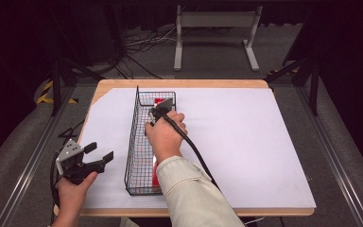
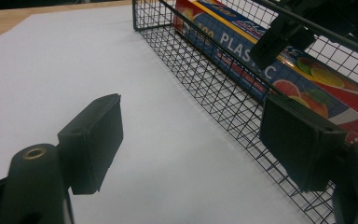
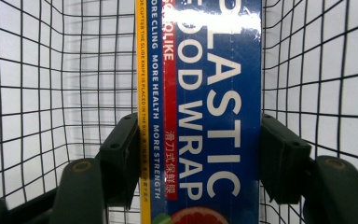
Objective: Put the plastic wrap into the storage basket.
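The right claw (image 3: pixel 200 163) straddles the plastic wrap box (image 3: pixel 205 93), one jaw at each long side — touching or all but, I cannot tell — so it looks set to clamp. The box lies in the wire basket (image 1: pixel 133 142), its long axis running 12 to 6 o'clock up the worktop (image 1: pixel 246 142), straight ahead of this claw. The left claw (image 1: pixel 94 156) hangs wide and empty at 8 o'clock off the basket, well apart — the right hand (image 1: pixel 166 135) is plainly the nearer one for the lift.
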The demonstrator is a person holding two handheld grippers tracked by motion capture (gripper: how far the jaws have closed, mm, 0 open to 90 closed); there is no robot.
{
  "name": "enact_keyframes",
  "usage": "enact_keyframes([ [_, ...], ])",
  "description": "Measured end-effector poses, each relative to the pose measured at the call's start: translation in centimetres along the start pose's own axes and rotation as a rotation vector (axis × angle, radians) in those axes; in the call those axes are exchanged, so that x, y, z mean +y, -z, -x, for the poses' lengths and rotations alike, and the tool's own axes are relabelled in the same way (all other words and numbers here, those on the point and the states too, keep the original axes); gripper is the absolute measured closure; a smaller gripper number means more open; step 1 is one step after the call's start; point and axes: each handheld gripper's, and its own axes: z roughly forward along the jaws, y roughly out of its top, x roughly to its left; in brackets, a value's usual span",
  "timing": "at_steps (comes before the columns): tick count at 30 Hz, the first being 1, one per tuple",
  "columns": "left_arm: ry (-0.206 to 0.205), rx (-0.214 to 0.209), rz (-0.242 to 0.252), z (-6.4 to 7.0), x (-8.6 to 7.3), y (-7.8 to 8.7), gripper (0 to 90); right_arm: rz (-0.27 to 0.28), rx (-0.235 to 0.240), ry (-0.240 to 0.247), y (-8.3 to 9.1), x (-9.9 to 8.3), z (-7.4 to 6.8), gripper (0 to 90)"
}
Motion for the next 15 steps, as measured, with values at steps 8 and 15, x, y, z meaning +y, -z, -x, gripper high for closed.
enact_keyframes([
  [8,-0.004,-0.001,-0.003,0.1,0.1,-0.1,22.2,0.057,0.072,-0.001,1.1,0.1,0.3,30.3],
  [15,-0.001,0.004,-0.004,0.0,0.0,0.0,22.2,0.128,0.101,0.027,2.5,0.1,0.8,27.5],
])
